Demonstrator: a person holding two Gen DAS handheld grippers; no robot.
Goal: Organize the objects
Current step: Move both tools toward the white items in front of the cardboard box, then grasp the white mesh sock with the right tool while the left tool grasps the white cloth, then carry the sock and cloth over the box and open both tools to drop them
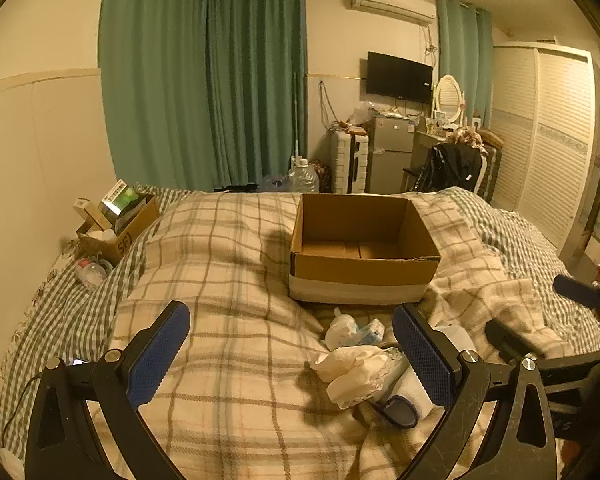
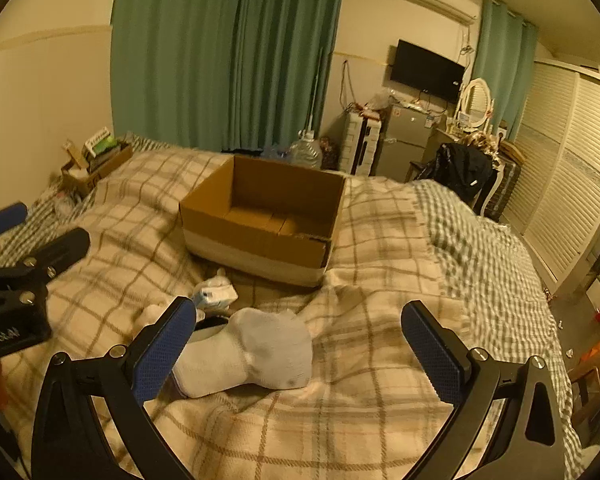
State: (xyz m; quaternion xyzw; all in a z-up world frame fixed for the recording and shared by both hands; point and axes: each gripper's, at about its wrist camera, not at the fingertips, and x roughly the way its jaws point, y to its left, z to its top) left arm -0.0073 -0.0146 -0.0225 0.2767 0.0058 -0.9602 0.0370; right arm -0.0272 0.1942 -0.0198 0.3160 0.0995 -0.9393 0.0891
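My right gripper (image 2: pixel 298 354) stands wide open and holds nothing; the white sock (image 2: pixel 256 354) lies on the plaid blanket (image 2: pixel 380 240) between its jaws, pressed against the left pad and well apart from the right one. My left gripper (image 1: pixel 290 354) is spread just as wide and empty, with the crumpled cream cloth (image 1: pixel 354 376) just inside its right pad. The open cardboard box (image 1: pixel 360 270) sits ahead of both, beyond the fingertips.

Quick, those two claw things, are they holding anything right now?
Left gripper: open, holding nothing.
Right gripper: open, holding nothing; a white sock lies between its fingers.
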